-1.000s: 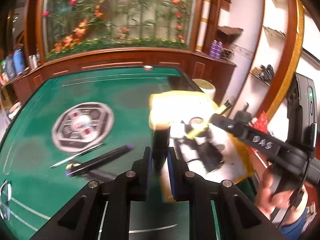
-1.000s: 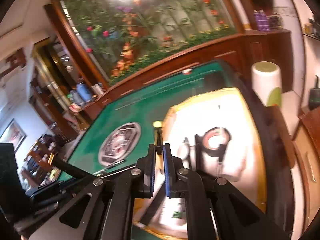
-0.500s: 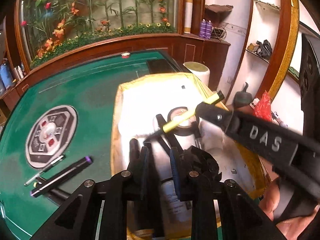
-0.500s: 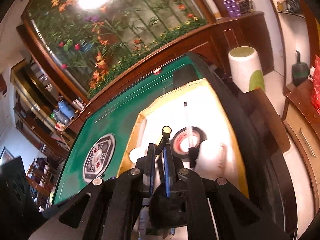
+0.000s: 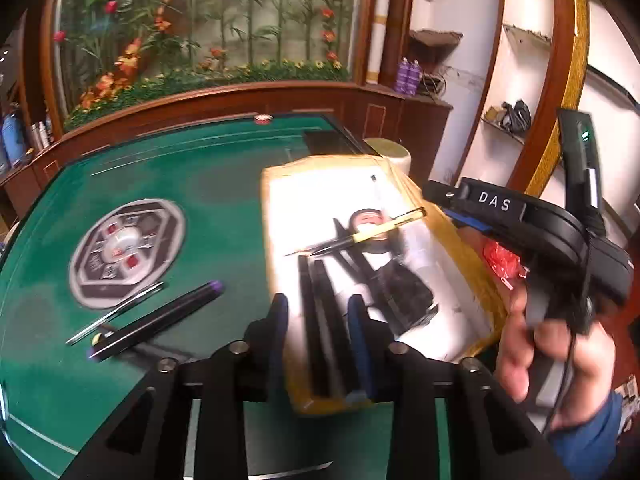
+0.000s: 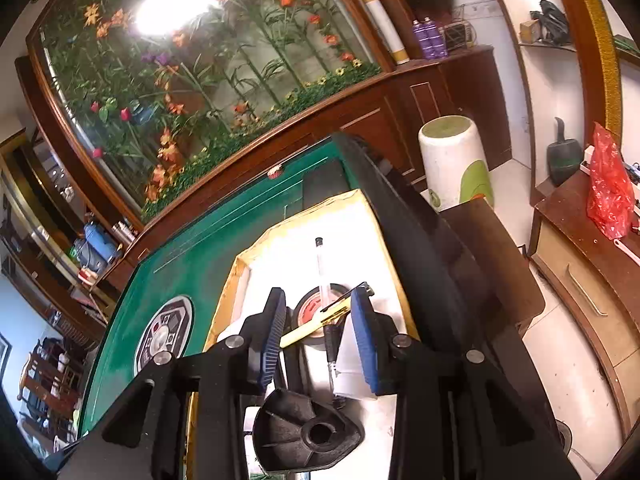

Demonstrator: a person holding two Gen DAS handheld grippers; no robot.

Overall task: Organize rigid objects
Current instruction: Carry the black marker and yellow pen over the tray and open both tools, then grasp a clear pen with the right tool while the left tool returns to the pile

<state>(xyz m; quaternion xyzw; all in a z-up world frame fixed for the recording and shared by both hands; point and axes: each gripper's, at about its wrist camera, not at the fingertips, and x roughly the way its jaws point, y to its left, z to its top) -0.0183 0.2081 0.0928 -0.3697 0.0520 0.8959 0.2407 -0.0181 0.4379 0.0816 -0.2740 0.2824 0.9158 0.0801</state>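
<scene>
Both my grippers hover over the tray [image 5: 280,184] on the green worktop [image 5: 224,200], jaws just parted. My left gripper [image 5: 318,344] frames two blurred black pens [image 5: 320,320] without pressing; my right gripper [image 6: 320,332] has let the yellow pen [image 6: 312,328] drop across the tape roll [image 6: 310,308].

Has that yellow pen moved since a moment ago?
Yes. The yellow pen, earlier clamped in the right gripper, now lies across the tape roll in the tray; jaws just opened.
</scene>
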